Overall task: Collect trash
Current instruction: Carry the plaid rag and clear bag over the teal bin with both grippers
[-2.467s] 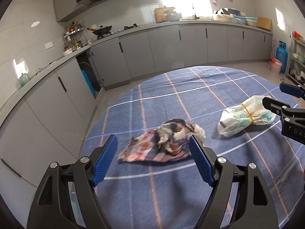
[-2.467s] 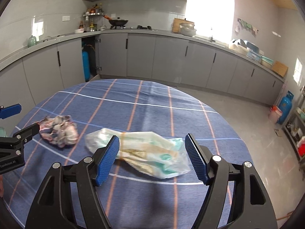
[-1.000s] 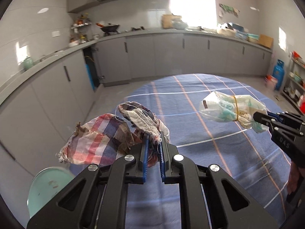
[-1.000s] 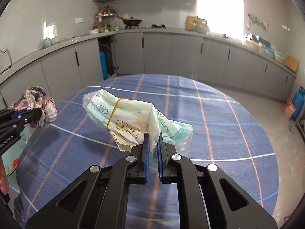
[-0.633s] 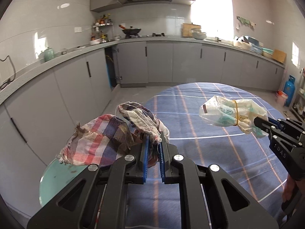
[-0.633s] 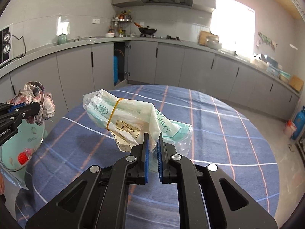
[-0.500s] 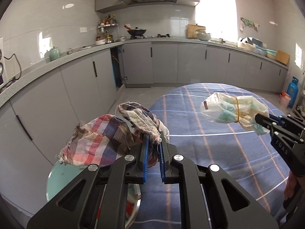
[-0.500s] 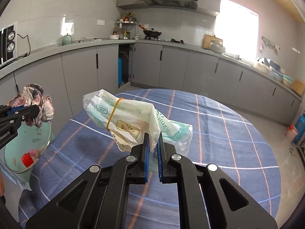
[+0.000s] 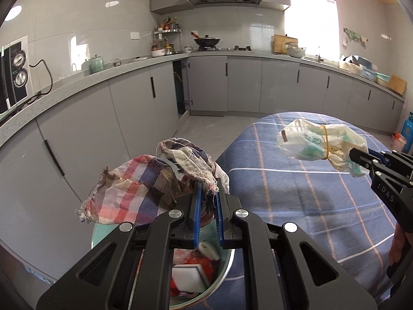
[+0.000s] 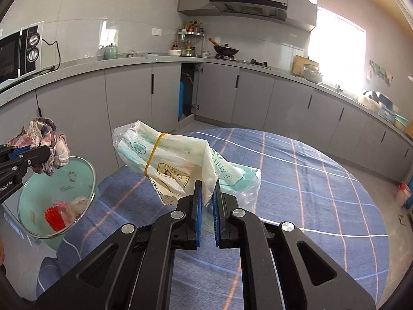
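Note:
My left gripper [image 9: 206, 193] is shut on a frayed plaid rag [image 9: 144, 186] and holds it in the air right above a mint-green trash bin [image 9: 224, 266] that holds a white sponge and red scraps. My right gripper [image 10: 206, 188] is shut on a crumpled plastic bag [image 10: 167, 157] bound with a yellow rubber band, held above the blue checked tablecloth [image 10: 309, 193]. In the right wrist view the bin [image 10: 85, 170] sits at the table's left edge, under the rag [image 10: 49, 139]. The bag also shows in the left wrist view [image 9: 315, 142].
Grey kitchen cabinets [image 9: 129, 108] run along the far wall and left side, one door open. A microwave [image 10: 20, 49] stands on the counter at left. A blue gas cylinder [image 9: 407, 134] stands on the floor at far right.
Both grippers have closed on the rag and the bag, lifted them off the table and carried them left. The trash bin has come into view under the left gripper.

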Demonstrator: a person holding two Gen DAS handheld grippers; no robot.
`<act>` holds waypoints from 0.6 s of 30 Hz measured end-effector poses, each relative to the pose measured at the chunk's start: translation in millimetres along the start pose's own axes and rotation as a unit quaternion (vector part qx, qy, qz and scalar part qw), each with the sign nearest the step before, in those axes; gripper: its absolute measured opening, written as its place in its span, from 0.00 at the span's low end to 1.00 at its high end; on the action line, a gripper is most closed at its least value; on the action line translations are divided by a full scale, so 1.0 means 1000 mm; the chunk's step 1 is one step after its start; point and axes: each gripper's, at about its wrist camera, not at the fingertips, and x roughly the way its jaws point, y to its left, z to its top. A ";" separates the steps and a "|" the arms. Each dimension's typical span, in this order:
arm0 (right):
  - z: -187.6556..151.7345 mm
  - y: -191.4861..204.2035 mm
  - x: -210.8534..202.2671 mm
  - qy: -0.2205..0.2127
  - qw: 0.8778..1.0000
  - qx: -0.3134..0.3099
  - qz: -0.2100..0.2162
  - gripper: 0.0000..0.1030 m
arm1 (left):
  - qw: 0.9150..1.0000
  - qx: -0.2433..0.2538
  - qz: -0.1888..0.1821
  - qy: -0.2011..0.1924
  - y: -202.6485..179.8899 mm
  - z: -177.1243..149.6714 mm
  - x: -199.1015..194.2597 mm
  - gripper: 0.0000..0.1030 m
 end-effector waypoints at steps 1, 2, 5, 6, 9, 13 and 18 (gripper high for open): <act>0.000 0.002 0.000 -0.001 1.000 0.000 0.002 0.08 | 1.000 -0.002 0.002 0.000 0.003 -0.001 -0.001 0.10; 0.001 0.005 0.000 -0.001 1.000 -0.001 0.005 0.08 | 1.000 -0.003 0.004 0.001 0.005 -0.002 -0.002 0.10; 0.003 0.012 0.000 -0.003 1.000 -0.003 0.011 0.08 | 1.000 -0.009 0.012 -0.001 0.013 -0.004 -0.006 0.10; 0.003 0.015 0.000 -0.004 1.000 -0.005 0.013 0.08 | 1.000 -0.009 0.015 -0.002 0.014 -0.004 -0.007 0.10; 0.007 0.024 0.001 -0.007 1.000 -0.010 0.020 0.08 | 1.000 -0.011 0.023 -0.005 0.020 -0.004 -0.011 0.10; 0.010 0.033 0.001 -0.011 0.999 -0.015 0.028 0.08 | 0.999 -0.014 0.030 -0.005 0.025 -0.006 -0.016 0.10; 0.014 0.047 0.002 -0.013 0.999 -0.024 0.038 0.08 | 0.999 -0.016 0.041 -0.005 0.036 -0.003 -0.017 0.10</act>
